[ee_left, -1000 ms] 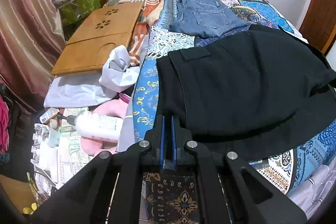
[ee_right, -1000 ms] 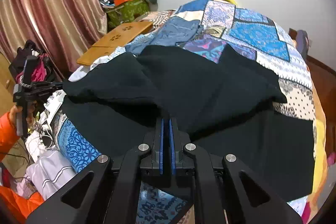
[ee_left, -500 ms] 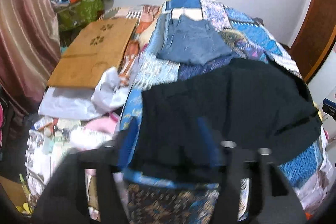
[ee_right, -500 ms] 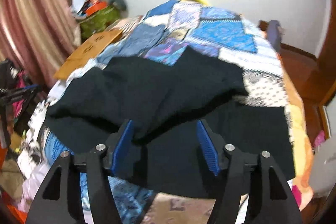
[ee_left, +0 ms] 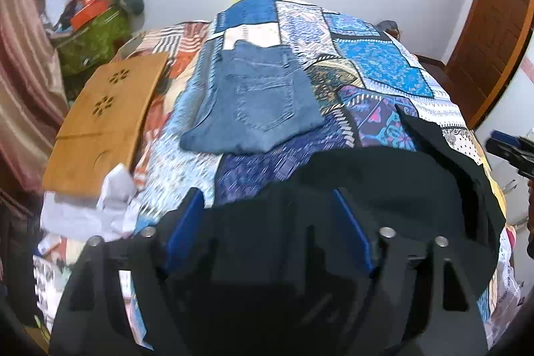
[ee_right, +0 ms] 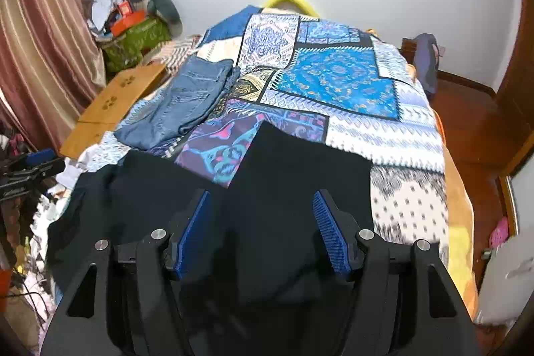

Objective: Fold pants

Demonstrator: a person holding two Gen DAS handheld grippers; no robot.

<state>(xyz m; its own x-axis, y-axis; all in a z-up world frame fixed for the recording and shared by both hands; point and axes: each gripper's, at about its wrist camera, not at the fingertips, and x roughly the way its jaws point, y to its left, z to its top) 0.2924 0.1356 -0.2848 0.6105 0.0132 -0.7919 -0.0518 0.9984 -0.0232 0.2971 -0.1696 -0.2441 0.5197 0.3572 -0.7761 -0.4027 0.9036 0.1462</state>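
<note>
Black pants (ee_left: 383, 189) (ee_right: 283, 189) lie folded across the near end of the patchwork bed (ee_right: 340, 79). My left gripper (ee_left: 267, 216) hangs over their left part with its jaws opening. The blue pads (ee_left: 185, 222) stand wide apart and press on nothing. My right gripper (ee_right: 262, 226) is open above the pants' right part, its pads (ee_right: 328, 236) clear of the cloth. In each wrist view the other gripper shows at the frame edge: right gripper (ee_left: 510, 149), left gripper (ee_right: 30, 165). Folded blue jeans (ee_left: 257, 102) (ee_right: 187, 99) lie farther up the bed.
A wooden lap table (ee_left: 103, 119) leans at the bed's left side, with crumpled white plastic (ee_left: 113, 189) below it. A green bag with clutter (ee_right: 133, 39) stands in the far left corner by the striped curtain (ee_right: 40, 39). A wooden door (ee_left: 494, 32) is on the right.
Both grippers were shut on the black pants a second ago. They have opened, let go and drawn back and upward. The pants now lie flat on the bed.
</note>
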